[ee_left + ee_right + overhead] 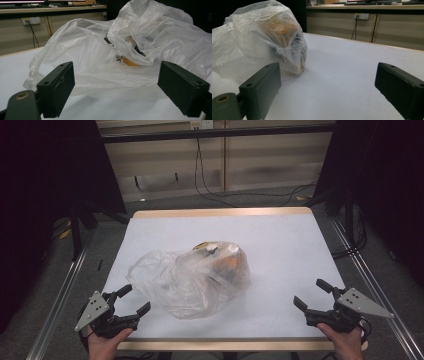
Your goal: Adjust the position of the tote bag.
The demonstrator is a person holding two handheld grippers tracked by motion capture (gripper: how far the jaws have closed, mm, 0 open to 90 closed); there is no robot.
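A clear plastic bag (192, 280) of items is seen mid-desk (280, 245), just beyond the left gripper (131, 299) and well apart from the right gripper (311, 294); both are spread wide, empty.

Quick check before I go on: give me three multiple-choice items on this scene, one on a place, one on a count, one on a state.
1. Where does the plastic bag lie?
A. mid-table
B. on the floor
C. at the far right edge

2. How many bags are on the table?
A. one
B. two
C. three

3. How do the left gripper and right gripper stand?
A. both shut on the bag
B. both open, holding nothing
C. one shut

Key: 1 A, bag sits centrally; 2 A, a single bag; 3 B, jaws apart, clear of the bag.
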